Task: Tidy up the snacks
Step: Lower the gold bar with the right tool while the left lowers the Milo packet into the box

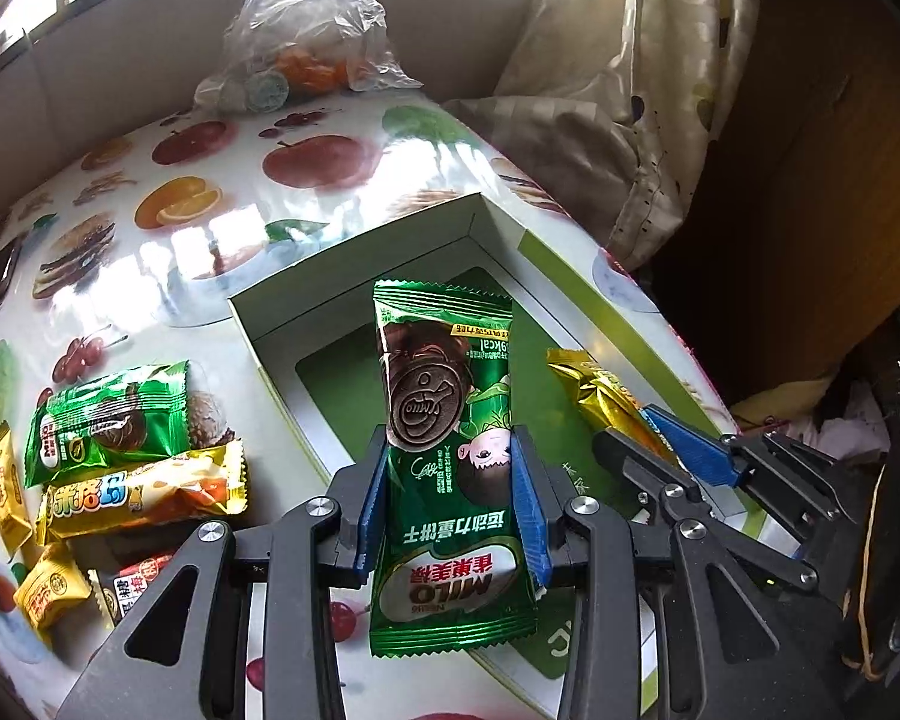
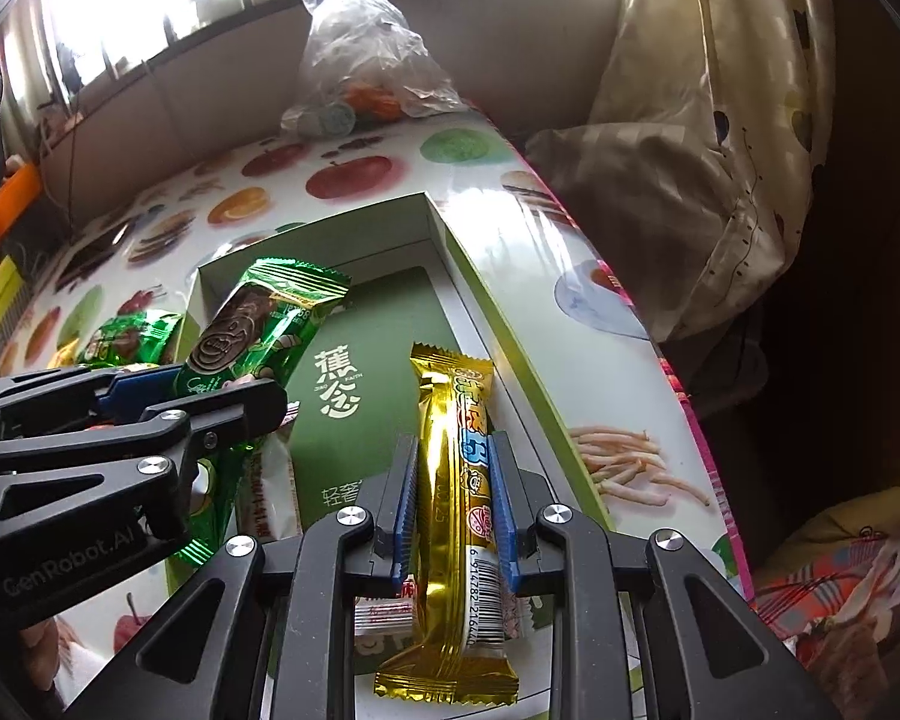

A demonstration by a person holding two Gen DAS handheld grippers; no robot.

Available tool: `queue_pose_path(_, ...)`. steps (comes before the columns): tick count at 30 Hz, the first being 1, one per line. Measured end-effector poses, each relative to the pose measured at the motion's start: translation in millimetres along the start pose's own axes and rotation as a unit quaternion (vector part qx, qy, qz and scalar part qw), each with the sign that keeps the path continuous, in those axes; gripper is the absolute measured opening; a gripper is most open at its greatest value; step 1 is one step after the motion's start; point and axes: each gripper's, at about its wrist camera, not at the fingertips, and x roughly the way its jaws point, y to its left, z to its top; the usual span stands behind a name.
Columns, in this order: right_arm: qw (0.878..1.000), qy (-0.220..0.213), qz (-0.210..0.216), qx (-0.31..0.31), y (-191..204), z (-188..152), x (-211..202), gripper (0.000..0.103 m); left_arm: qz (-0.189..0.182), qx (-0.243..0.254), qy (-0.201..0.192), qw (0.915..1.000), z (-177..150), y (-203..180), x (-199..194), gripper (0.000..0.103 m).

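Over a shallow white box (image 1: 258, 324) with a green floor, both grippers hold snacks; the left gripper (image 1: 453, 504) is clamped on a green Milo biscuit packet (image 1: 450, 420), blue pads (image 1: 525, 510) pressing its two long edges, the packet standing lengthwise above the box; the right gripper (image 2: 453, 510) grips a gold wafer bar (image 2: 456, 480) the same way, also above the box floor. From the left wrist, loose snacks show on the fruit-print tablecloth (image 1: 210, 240) just left of the box — a second green packet (image 1: 108, 420), a yellow-orange packet (image 1: 144, 495) touching it, small yellow packets (image 1: 48, 591) nearer the camera; the right wrist view hides most of that pile behind the left gripper's black frame. From the right wrist, the box floor carries white printed characters (image 2: 337, 387), and pale wrapped snacks (image 2: 270, 492) lie in the box beneath the grippers — partly covered, so their kind is unclear. At the table's far edge sits a clear plastic bag (image 1: 306, 30) holding something orange; a cream curtain (image 2: 720, 120) hangs to the right.
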Motion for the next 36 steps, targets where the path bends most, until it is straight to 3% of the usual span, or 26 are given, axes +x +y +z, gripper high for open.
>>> queue_pose_path(15, 1.000, -0.002, -0.003, -0.007, -0.1, -1.9, 3.8, 0.022, -0.007, -0.006, 0.014, 0.9999, 0.7, -0.5, 11.0, 0.039)
queue_pose_path(22, 1.000, -0.001, 0.003, -0.005, 0.9, -3.1, 3.3, 0.031, -0.015, -0.011, 0.014, 0.9997, -0.2, 3.1, 10.3, 0.045)
queue_pose_path(36, 1.000, -0.012, 0.002, -0.003, 3.7, -4.1, -7.2, 0.040, -0.017, -0.010, 0.002, 0.9998, -3.7, 3.8, -3.5, 0.045)
